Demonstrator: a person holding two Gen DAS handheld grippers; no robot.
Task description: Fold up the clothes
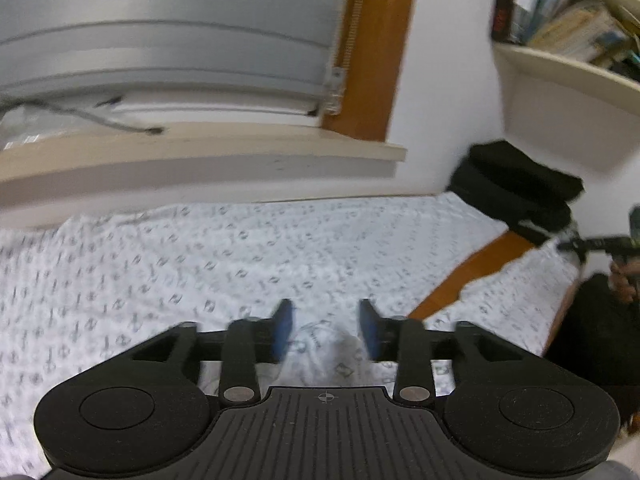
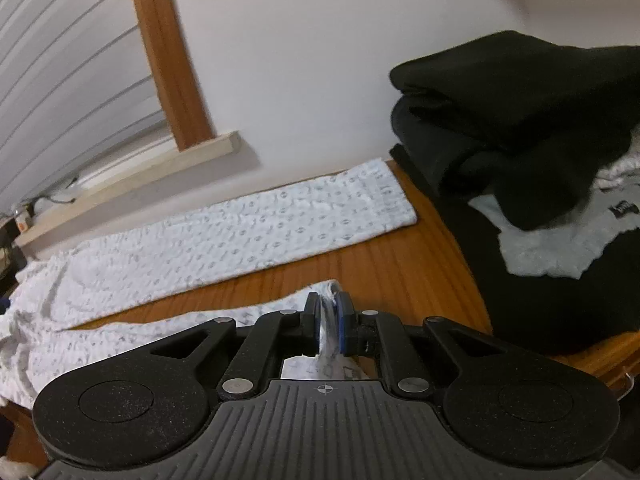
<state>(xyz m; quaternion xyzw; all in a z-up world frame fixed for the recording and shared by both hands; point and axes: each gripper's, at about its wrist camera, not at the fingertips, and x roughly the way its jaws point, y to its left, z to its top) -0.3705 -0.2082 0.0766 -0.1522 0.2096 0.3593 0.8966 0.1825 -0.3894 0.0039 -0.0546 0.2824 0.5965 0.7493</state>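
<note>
Trousers, white with a small grey print, lie spread across a wooden table below a windowsill, 1 leg stretched flat toward the wall and the other leg nearer the camera, its hem end lifted. At the table's far right sits a stack of folded black clothes over a pale grey garment. A shelf of books hangs above the stack in the left wrist view. The right gripper is pinching the hem of the near leg, the white cloth bunched between its blue pads. The left gripper hovers over the printed cloth with its jaws spread apart, nothing between them and the fabric lying loose beneath. At the right edge of the left wrist view, a hand grips the other tool's handle.
</note>
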